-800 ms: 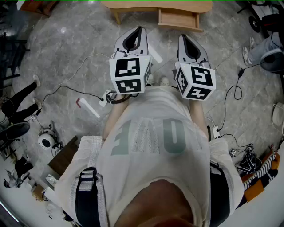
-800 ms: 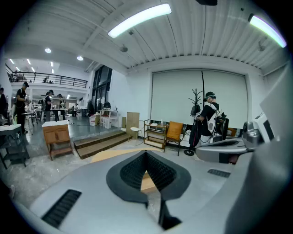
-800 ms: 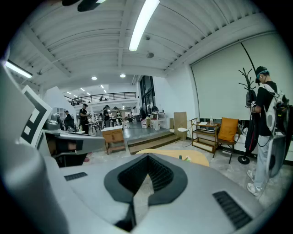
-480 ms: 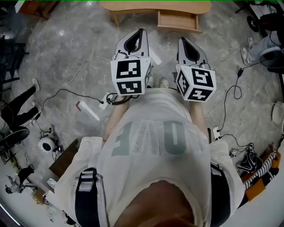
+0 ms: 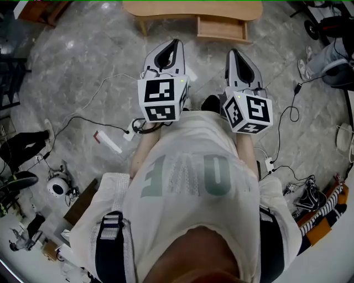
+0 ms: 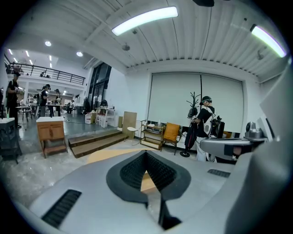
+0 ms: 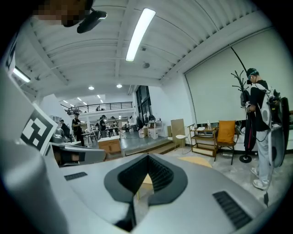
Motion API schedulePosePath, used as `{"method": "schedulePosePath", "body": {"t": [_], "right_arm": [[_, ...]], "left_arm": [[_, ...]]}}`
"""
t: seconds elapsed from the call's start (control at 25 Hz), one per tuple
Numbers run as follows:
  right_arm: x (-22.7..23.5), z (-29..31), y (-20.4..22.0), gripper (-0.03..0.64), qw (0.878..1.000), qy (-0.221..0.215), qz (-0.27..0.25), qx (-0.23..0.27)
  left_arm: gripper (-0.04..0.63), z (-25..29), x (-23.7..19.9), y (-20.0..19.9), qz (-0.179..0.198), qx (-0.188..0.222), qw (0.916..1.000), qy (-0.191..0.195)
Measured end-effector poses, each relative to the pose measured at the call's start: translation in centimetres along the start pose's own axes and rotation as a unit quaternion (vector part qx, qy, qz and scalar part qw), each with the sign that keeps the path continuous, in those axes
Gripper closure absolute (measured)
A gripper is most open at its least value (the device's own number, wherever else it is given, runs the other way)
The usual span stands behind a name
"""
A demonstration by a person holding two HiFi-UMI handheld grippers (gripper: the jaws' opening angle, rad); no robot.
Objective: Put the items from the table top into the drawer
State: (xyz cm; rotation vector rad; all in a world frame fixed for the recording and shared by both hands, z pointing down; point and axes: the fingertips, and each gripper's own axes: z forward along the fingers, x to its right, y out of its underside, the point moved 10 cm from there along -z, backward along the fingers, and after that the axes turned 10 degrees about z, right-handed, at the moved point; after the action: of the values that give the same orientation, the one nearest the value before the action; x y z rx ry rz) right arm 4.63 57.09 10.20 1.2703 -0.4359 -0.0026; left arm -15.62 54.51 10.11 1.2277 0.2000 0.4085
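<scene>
A light wooden table stands ahead at the top edge of the head view, its drawer pulled open toward me. No items show on the strip of table top in view. My left gripper and right gripper are held side by side in front of my chest, pointing toward the table, well short of it. Both are shut with nothing between the jaws. In the left gripper view and the right gripper view the dark pads meet at the tips, and a sliver of pale wood shows through the gap behind them.
Cables and a white power strip lie on the grey stone floor at my left. More cables and bags lie at my right. Seated persons' legs show at the left and upper right. A person stands by a coat rack ahead.
The table and drawer have come slightly nearer in the head view, and a dark shoe now shows between the grippers. Both grippers stay shut and side by side.
</scene>
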Motion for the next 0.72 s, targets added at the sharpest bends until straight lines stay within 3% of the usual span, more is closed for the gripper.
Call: {"method": "schedulePosePath", "body": {"t": [0.28,0.72], "right_arm": [[0.1,1.2,0.9,0.617,0.999,0.024,0.008,-0.025],[4.2,7.7,0.4,0.617,1.000,0.021,0.014,-0.006]], "left_arm": [[0.589,2.4,-2.3,1.1,-0.010,-0.007,0.9999,0.004],[0.589,9.3,-3.9,0.3,0.005,0.012,0.9997,-0.019]]}}
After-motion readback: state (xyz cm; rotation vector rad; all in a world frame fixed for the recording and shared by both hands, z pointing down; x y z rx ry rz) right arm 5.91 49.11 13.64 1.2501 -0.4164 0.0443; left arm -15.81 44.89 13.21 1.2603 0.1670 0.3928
